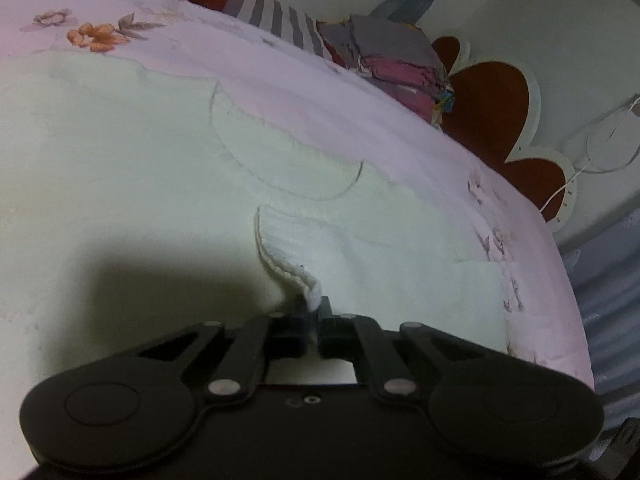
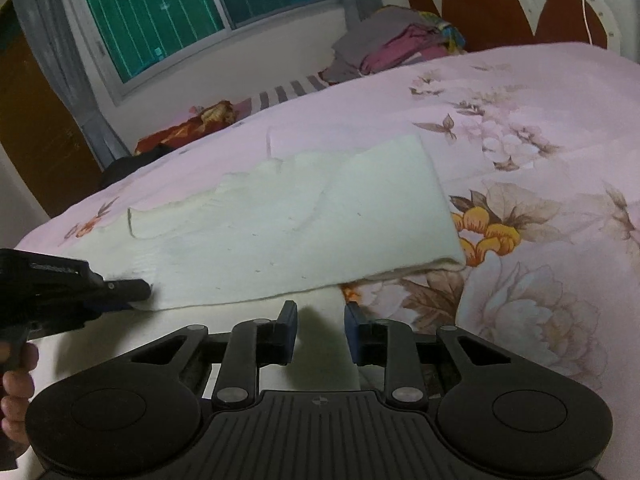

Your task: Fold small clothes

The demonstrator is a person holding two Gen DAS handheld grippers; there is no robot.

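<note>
One white garment [image 2: 304, 224] lies spread on the bed [image 2: 540, 128], over the pink floral bedsheet. Two grippers are at its near edge. The left gripper [image 1: 314, 306] has its jaws pinched shut on a bunched ribbed edge of the cloth. The right gripper [image 2: 320, 316] has its jaws partly apart, nothing pressed between them. One pile of folded clothes [image 2: 396, 52] sits by the headboard [image 2: 500, 4]

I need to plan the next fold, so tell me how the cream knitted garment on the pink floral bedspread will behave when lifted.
The cream knitted garment is probably floppy: it drapes and wrinkles across the pink floral bedspread. It likely bunches rather than slips, since its edge puckers where the left gripper pinches it. It seems light, as a folded layer lies flat.
</note>
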